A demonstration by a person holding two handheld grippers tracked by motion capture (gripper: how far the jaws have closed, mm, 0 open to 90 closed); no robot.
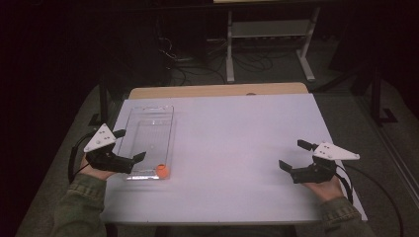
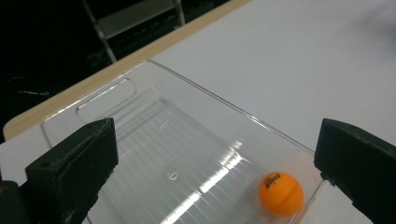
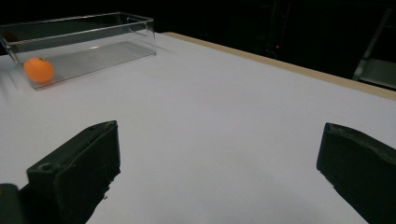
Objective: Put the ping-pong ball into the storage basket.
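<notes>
A clear plastic tray (image 1: pixel 148 118) lies on the left part of the white table (image 1: pixel 232 138). An orange ball (image 1: pixel 162 171) rests inside it at its near right corner, also seen as the ball (image 2: pixel 280 193) and, far off, the ball (image 3: pixel 38 69) in the tray (image 3: pixel 93 32). My left gripper (image 1: pixel 129 146) hovers open over the tray's near end (image 2: pixel 196 140), its jaws wide apart with nothing between them. My right gripper (image 1: pixel 295 154) is open above bare table at the right, well away from the tray.
A wooden table edge (image 1: pixel 217 91) runs behind the white surface. Beyond it on the dark floor stand a metal frame (image 1: pixel 269 34) and loose cables (image 1: pixel 192 61). A person's sleeves come in from the bottom corners.
</notes>
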